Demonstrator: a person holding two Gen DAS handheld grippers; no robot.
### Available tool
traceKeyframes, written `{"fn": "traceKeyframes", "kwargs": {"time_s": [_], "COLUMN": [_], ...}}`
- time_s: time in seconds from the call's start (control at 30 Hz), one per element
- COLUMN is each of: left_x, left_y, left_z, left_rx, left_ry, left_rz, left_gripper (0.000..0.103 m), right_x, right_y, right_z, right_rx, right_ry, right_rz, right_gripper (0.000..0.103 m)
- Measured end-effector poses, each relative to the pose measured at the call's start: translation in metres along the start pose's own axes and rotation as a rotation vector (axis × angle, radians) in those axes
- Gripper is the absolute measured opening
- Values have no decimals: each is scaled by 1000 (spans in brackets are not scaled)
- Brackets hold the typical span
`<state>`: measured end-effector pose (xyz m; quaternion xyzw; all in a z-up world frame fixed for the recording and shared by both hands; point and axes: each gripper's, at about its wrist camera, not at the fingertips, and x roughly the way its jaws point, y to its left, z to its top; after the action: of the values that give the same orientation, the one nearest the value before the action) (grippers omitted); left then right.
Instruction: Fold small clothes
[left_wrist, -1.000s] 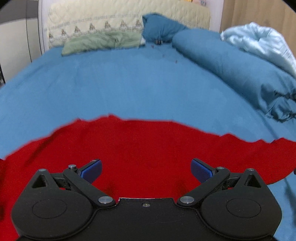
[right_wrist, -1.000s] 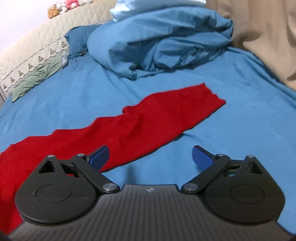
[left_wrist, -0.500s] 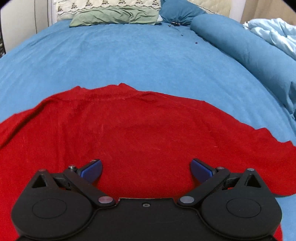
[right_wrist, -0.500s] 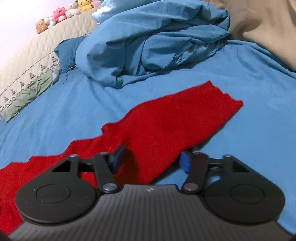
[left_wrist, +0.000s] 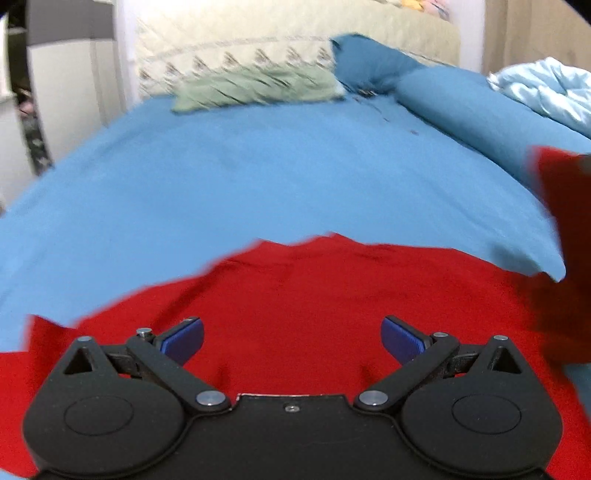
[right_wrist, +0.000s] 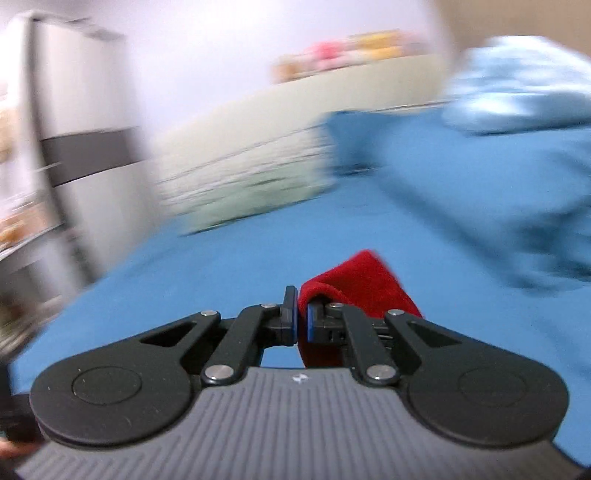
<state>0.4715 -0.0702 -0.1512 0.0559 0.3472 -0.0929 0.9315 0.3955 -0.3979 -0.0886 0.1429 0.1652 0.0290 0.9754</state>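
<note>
Your right gripper (right_wrist: 302, 319) is clamped on the red garment (left_wrist: 332, 314) sleeve; your left gripper (left_wrist: 291, 338), fingers apart, hovers over its body at 12 o'clock.

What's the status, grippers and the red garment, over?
Right gripper shut on red garment, end lifted. Left gripper open above it. Nothing in the way.

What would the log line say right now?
right gripper: shut on red garment, sleeve end lifted | left gripper: open above red garment | surface: blue bedsheet
</note>
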Motion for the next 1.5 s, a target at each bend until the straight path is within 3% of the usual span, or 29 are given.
{"fn": "traceKeyframes", "kwargs": {"time_s": [0.1,0.23,0.3,0.4,0.43,0.53,0.57,0.6,0.73,0.8,0.97,1.0,1.03,1.07,1.1,1.23,1.37,1.47,1.5], "left_x": [-14,-15,-13,-11,-10,-5,-1,4,30,48,76,77,76,75,76,54,26,18,18], "left_y": [23,40,40,30,26,6,-3,-14,-61,-79,-83,-81,-79,-75,-69,-32,3,19,22], "left_z": [-9,-23,-26,-23,-21,-13,-10,-7,-2,-4,-1,1,2,4,7,3,-22,-48,-54], "left_rx": [13,5,7,23,25,35,47,68,145,181,153,148,140,118,85,-64,-199,-270,-280], "left_ry": [-14,13,23,14,8,13,17,23,50,65,61,55,50,50,54,17,-24,-32,-36], "left_rz": [84,94,78,40,17,-76,-105,-139,-228,-209,-210,-208,-201,-198,-201,-193,-202,-220,-215], "left_gripper": [103,103,103,103,103,103,103,103,102,84,66,49,39,17,8,8,10,19,32], "right_x": [49,98,101,94,89,62,49,37,-2,-15,-38,-41,-43,-45,-47,-48,-48,-50,-51], "right_y": [67,105,103,95,93,94,89,87,70,61,42,38,35,32,29,22,15,9,7], "right_z": [-45,-131,-156,-154,-152,-140,-138,-136,-132,-131,-127,-128,-129,-130,-130,-128,-124,-126,-127], "right_rx": [-93,-139,-134,-104,-103,-119,-131,-150,-205,-195,-147,-142,-135,-127,-115,-79,-51,-42,-40], "right_ry": [153,379,387,367,379,360,342,325,297,293,273,268,265,261,255,237,231,241,244], "right_rz": [167,212,188,193,199,185,160,129,3,-44,-105,-115,-124,-134,-142,-182,-204,-217,-222], "right_gripper": [20,20,20,25,35,82,92,94,95,95,95,95,95,95,95,95,95,95,95]}}
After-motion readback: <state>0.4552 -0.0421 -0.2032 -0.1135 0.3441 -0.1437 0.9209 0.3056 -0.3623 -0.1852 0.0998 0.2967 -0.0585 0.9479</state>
